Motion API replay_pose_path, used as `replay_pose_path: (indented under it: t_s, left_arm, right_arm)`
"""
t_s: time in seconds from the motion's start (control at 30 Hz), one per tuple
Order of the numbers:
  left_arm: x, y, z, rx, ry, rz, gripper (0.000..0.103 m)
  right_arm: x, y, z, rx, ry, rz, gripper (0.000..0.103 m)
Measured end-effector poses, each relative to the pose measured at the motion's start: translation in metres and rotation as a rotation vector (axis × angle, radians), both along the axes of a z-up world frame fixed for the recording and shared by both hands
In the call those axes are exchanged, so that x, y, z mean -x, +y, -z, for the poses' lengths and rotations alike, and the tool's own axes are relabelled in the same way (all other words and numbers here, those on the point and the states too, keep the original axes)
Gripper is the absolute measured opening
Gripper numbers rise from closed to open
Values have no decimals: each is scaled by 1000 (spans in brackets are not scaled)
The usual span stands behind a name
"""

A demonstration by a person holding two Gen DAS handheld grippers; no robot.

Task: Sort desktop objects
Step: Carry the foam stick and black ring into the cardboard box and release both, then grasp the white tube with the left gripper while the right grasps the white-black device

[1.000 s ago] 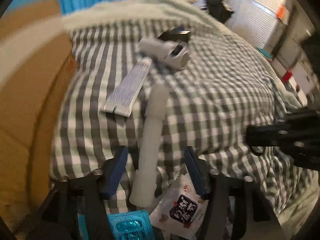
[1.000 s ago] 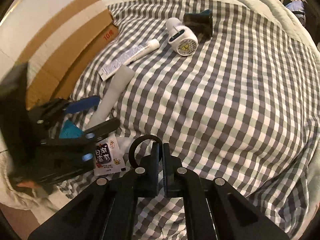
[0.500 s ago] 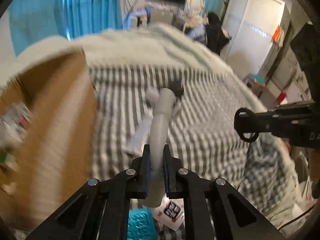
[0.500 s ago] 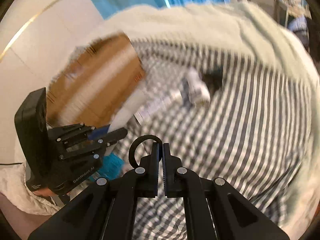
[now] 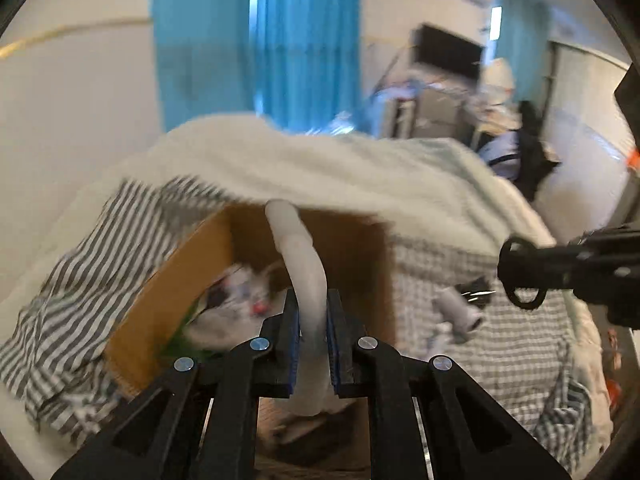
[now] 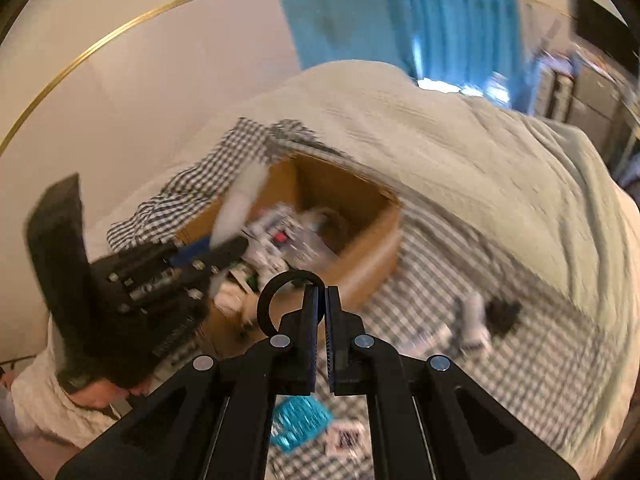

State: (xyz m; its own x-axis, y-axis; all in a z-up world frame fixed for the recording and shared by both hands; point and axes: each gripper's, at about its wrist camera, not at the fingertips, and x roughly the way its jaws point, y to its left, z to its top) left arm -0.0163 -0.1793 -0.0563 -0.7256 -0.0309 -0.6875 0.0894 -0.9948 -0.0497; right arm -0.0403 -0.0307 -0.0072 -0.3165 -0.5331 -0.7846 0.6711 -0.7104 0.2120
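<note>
My left gripper (image 5: pixel 312 332) is shut on a long white tube (image 5: pixel 298 256) and holds it above the open cardboard box (image 5: pixel 172 280), which has several items inside. The right wrist view shows the same: the left gripper (image 6: pixel 208 246) holds the tube (image 6: pixel 242 204) over the box (image 6: pixel 372 248). My right gripper (image 6: pixel 321 316) is shut and empty, above the checked cloth. A white cylinder device (image 6: pixel 474 320), a black object (image 6: pixel 506 312), a teal packet (image 6: pixel 298 420) and a white snack packet (image 6: pixel 346 438) lie on the cloth.
The checked cloth (image 6: pixel 520 360) covers a bed with a pale blanket (image 6: pixel 460 140) behind. A blue curtain (image 5: pixel 256 40) and shelves stand at the back. The right gripper shows at the right edge of the left wrist view (image 5: pixel 520 280).
My left gripper closed on the white tube, lifted it off the cloth and swung it left over the box. My right gripper rose and stayed shut.
</note>
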Motion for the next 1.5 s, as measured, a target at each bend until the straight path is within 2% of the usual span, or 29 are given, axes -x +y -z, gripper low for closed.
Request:
replay_pose_path:
  t_s: [0.1, 0.17, 0.23, 0.27, 0.3, 0.37, 0.5, 0.63, 0.77, 0.83, 0.93, 1.1, 1.2, 1.5]
  left_arm:
    - [1, -16, 11, 13, -20, -44, 15]
    - [-3, -23, 15, 21, -31, -59, 23]
    - [-5, -24, 15, 30, -33, -67, 49]
    - [-4, -26, 14, 46, -33, -88, 82]
    - [-6, -26, 13, 59, -25, -109, 98]
    - [-17, -25, 10, 72, 11, -131, 98]
    - [-25, -13, -4, 92, 25, -95, 98]
    - [-39, 13, -19, 119, 73, -14, 99]
    - [-49, 48, -29, 108, 99, 89, 102]
    - [-53, 69, -30, 106, 102, 134, 102]
    - [-55, 96, -24, 107, 86, 187, 102]
    - [-54, 134, 1, 83, 39, 275, 102]
    - [-48, 156, 23, 100, -5, 317, 102]
    - [-14, 192, 102, 125, -84, 355, 102]
  right_arm:
    - [10, -33, 11, 3, -21, -11, 3]
    - [15, -45, 16, -1, -30, 0, 13]
    - [20, -47, 20, 5, -39, 44, 59]
    - [21, -46, 19, 21, -47, 58, 64]
    - [23, -45, 20, 30, -59, 66, 64]
    - [24, -38, 17, 25, -65, 90, 64]
    - [13, -8, 0, 17, -42, 132, 64]
    - [-7, 44, -16, -2, -23, 190, 64]
    - [-30, 102, -31, 3, 69, 291, 64]
    - [-42, 128, -32, -15, 117, 332, 64]
    - [-47, 153, -26, -10, 114, 370, 64]
    - [-41, 172, -14, 10, 101, 390, 64]
    - [-41, 177, -2, 9, 106, 383, 64]
    - [-21, 198, 67, -1, 5, 414, 64]
